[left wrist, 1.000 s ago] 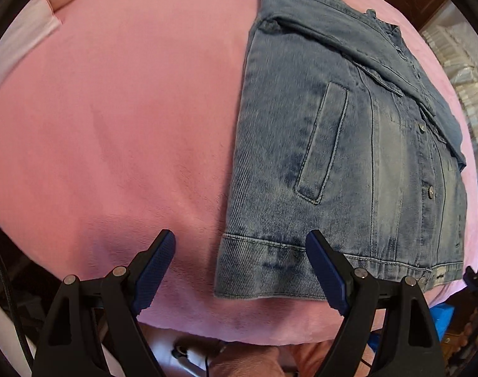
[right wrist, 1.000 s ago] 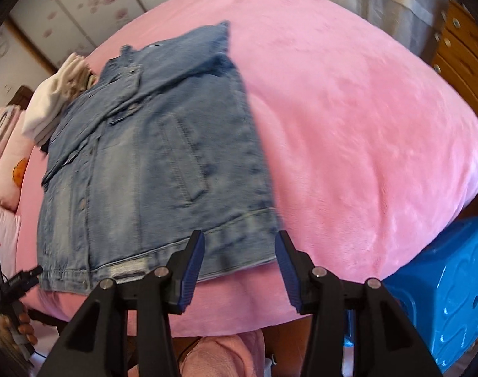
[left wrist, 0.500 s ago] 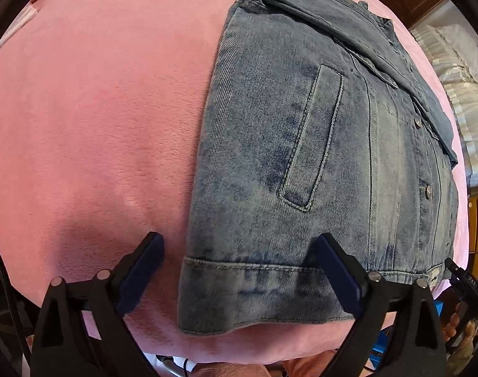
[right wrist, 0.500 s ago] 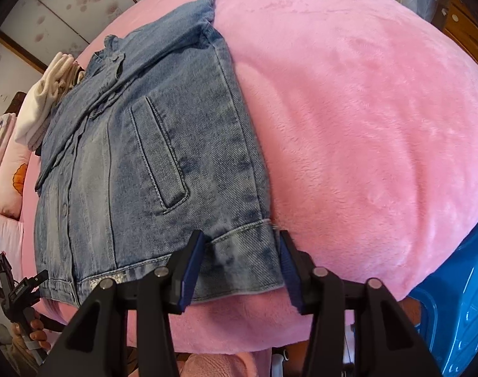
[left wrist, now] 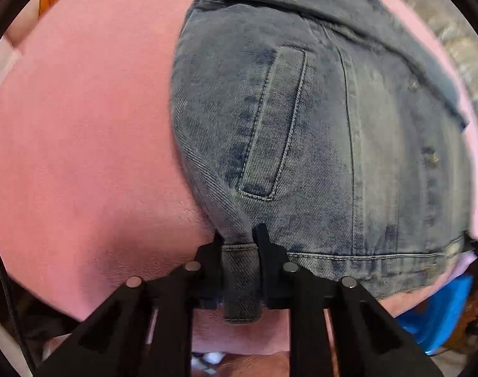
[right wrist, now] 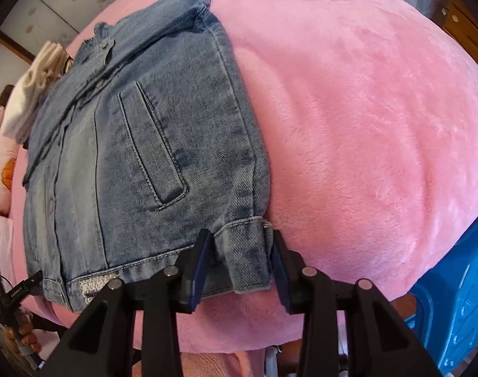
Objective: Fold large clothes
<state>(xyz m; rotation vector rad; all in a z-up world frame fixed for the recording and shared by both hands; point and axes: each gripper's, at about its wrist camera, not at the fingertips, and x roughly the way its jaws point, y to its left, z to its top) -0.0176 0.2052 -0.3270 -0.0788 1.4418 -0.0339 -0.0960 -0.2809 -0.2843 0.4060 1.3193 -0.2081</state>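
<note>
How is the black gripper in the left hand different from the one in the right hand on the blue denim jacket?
The left gripper has squeezed a bunched corner of the blue denim jacket's hem tightly and is still closing; the right gripper stands wider, closing around the opposite hem corner, pads not clearly pressing yet. The left gripper's pads are hidden against the cloth; the right's blue pads show. Both are black and work at the jacket's near hem on the pink blanket.

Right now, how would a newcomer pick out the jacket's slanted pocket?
Find the pink blanket, then the denim jacket lying flat on it. The welt pocket is the narrow stitched slit slanting across the front panel, unlike the straight hem band below it.
</note>
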